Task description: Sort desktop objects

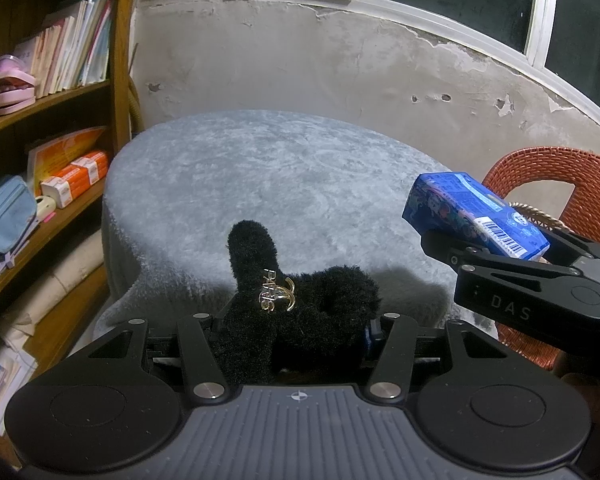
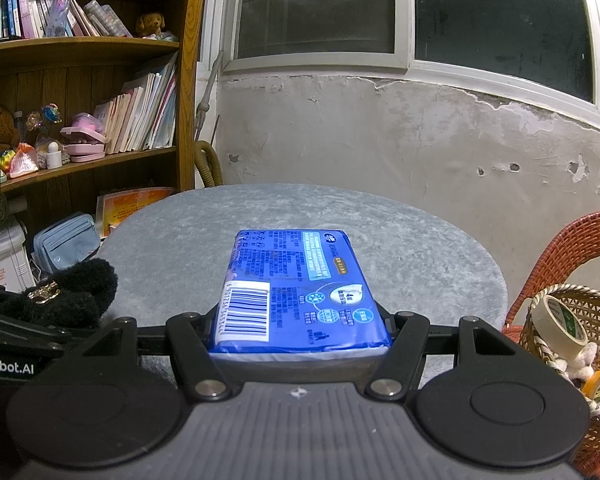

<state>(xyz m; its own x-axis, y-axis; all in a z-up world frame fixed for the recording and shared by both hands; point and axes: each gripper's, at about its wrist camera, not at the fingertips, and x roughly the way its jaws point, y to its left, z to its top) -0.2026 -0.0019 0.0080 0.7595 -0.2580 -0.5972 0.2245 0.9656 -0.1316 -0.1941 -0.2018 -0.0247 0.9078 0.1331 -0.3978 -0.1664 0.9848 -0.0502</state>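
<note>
**Both grippers loaded above the grey round table**

The landmark is the round table (image 1: 260,184), draped in a pale grey plush cover. Its top carries nothing that either view shows.

The left gripper (image 1: 296,336) sits at the near edge of the table, pointing down toward it. Its jaws are clamped on a black fluffy hair clip (image 1: 300,304) with a small gold ornament on its upper side; one furry lobe sticks up over the near part of the table. The clip is held clear of the cover, not resting on it.

The right gripper (image 2: 300,340) is to the right of the table's near edge. Its jaws are closed on the short end of a blue tissue pack (image 2: 296,292), which lies flat between them, barcode uppermost, its far end reaching out over the table without touching it. In the left wrist view the same pack (image 1: 472,216) juts from the right gripper's black body, tilted slightly upward.

Right of the table stands an orange-red woven chair (image 2: 560,252). On its seat is a wicker basket (image 2: 596,316) holding a roll of pale tape (image 2: 556,328) and other small things too cramped to name.

Left of the table a wooden bookshelf (image 2: 188,80) holds books, a blue pouch (image 2: 66,242) and assorted trinkets. Behind the table a peeling plaster wall (image 1: 340,60) rises to a window.
</note>
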